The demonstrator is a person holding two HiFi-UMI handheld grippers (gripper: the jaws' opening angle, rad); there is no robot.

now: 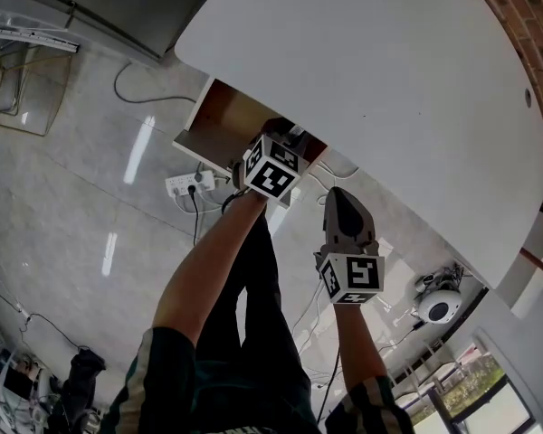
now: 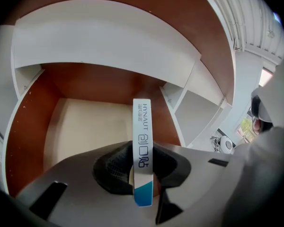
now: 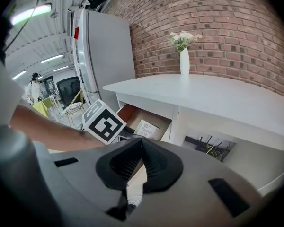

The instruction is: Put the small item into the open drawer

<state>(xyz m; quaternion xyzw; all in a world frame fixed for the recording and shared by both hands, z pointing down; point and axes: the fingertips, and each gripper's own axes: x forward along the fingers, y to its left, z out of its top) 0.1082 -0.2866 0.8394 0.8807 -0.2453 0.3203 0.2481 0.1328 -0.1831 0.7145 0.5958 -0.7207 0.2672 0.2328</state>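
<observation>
My left gripper (image 2: 142, 150) is shut on a thin white packet (image 2: 142, 126) with a blue end and dark print, held edge-on. It hangs over the open drawer (image 2: 85, 126), which has brown walls and a pale bottom. In the head view the left gripper (image 1: 288, 143) reaches into the drawer (image 1: 222, 120) under the white table (image 1: 389, 80). My right gripper (image 1: 339, 195) hovers to the right of the drawer, apart from it. In its own view the right gripper (image 3: 141, 143) is shut on nothing. A printed white item (image 3: 146, 128) lies in the drawer (image 3: 132, 115).
A power strip (image 1: 188, 184) and cables lie on the floor by the drawer. A round white device (image 1: 439, 307) sits on the floor at the right. A white vase with flowers (image 3: 183, 56) stands on the tabletop, and a grey fridge (image 3: 106, 56) is behind it.
</observation>
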